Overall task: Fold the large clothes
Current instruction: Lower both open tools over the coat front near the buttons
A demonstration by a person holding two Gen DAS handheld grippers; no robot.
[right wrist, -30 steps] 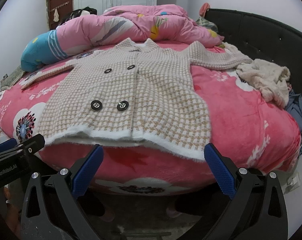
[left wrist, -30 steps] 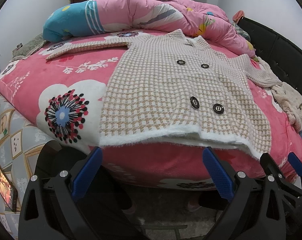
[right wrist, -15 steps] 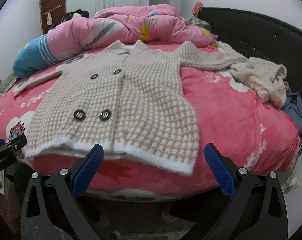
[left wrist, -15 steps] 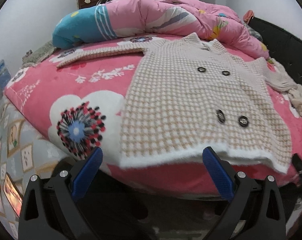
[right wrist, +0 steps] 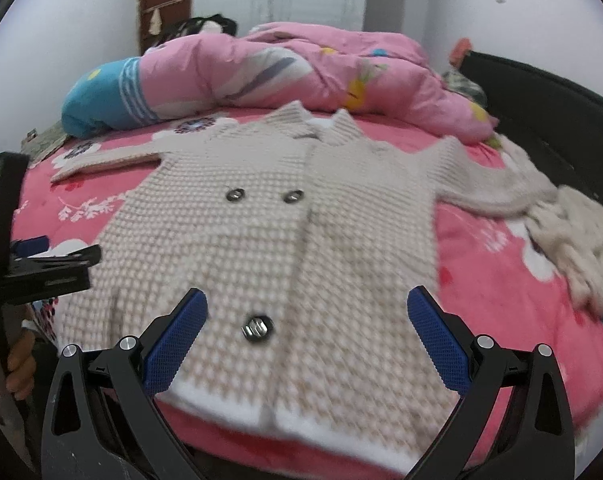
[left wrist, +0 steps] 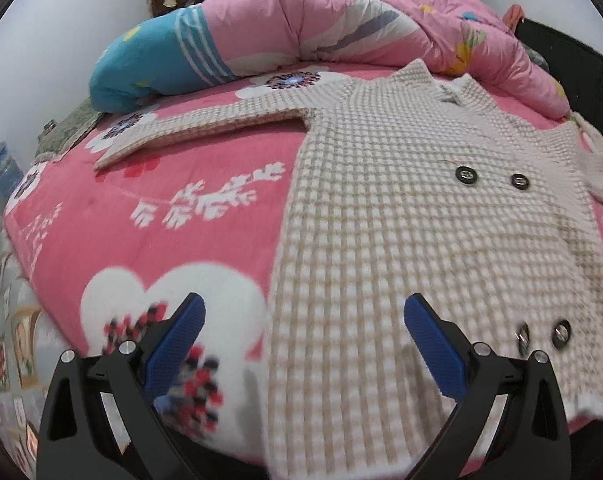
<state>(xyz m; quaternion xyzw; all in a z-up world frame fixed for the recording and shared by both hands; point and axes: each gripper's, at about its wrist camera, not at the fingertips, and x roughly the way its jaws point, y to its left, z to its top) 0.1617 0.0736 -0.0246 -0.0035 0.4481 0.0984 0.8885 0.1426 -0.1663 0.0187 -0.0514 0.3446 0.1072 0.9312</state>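
A beige and white checked knit cardigan [left wrist: 413,216] with dark buttons lies flat, front up, on the pink flowered bedspread [left wrist: 149,208], both sleeves spread out. It also shows in the right wrist view [right wrist: 285,232]. My left gripper [left wrist: 301,344] is open and empty, over the cardigan's lower left edge. My right gripper [right wrist: 307,336] is open and empty, over the lower hem around a button [right wrist: 256,326]. The left gripper [right wrist: 53,264] shows at the left of the right wrist view.
A rolled pink and blue quilt [left wrist: 301,36] lies along the far side of the bed. A black headboard [right wrist: 541,116] stands at the right. A heap of cream knitwear [right wrist: 573,248] lies at the right edge by the sleeve end.
Both grippers have moved forward and up from below the bed's edge to over the cardigan's lower part. Both stay open. The cardigan has not moved.
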